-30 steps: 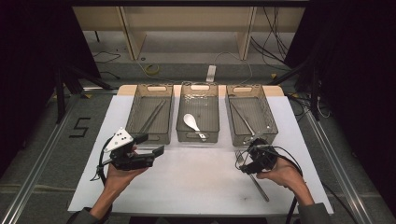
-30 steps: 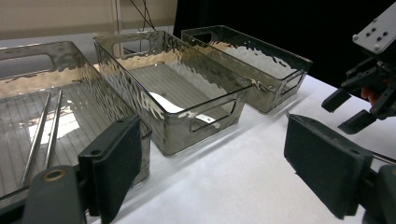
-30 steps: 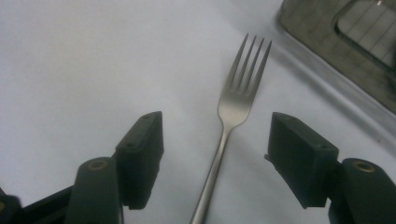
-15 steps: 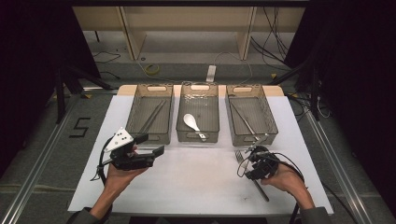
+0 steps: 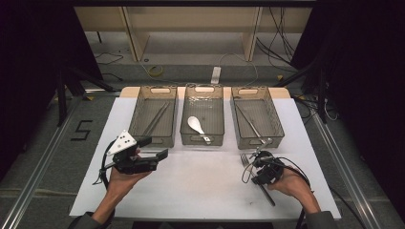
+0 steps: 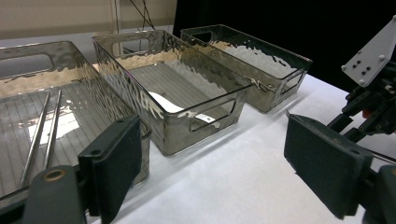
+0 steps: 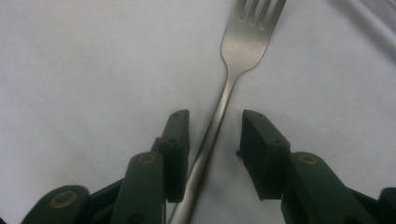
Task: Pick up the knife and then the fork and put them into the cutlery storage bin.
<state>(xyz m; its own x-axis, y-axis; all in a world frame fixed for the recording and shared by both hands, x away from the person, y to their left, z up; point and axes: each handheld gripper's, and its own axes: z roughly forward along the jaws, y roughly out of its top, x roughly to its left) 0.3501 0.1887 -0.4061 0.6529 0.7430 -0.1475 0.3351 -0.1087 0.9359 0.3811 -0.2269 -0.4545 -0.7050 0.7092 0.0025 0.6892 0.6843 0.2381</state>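
On the white-covered desk (image 5: 200, 191) three clear, ripple-walled plastic bins stood in a row along the far side, apparently one per kind of cutlery. The left bin (image 5: 154, 117) held a pair of thin metal chopsticks (image 5: 156, 118), the middle bin (image 5: 203, 114) a white ceramic spoon (image 5: 197, 127), and the right bin (image 5: 258, 117) what looked like slim metal cutlery, too small to identify.

A silver metal fork (image 7: 219, 112) lay flat on the desk near the right bin's near-left corner, tines toward the bins. The right hand-held gripper (image 7: 212, 149) was lowered over it, jaws spread to either side of the handle; the left pad looked close to or touching the metal, the right one apart from it, so nothing was pinched yet. The grip point sat just behind the fork's neck, probably so the tines would lead when it was carried to a bin. Straddling the handle across its width meant the pads would close on its narrow edges.

The left hand-held gripper (image 5: 143, 155) hung above the desk near the left bin, spread wide and empty, likely parked out of the way while the right one worked.
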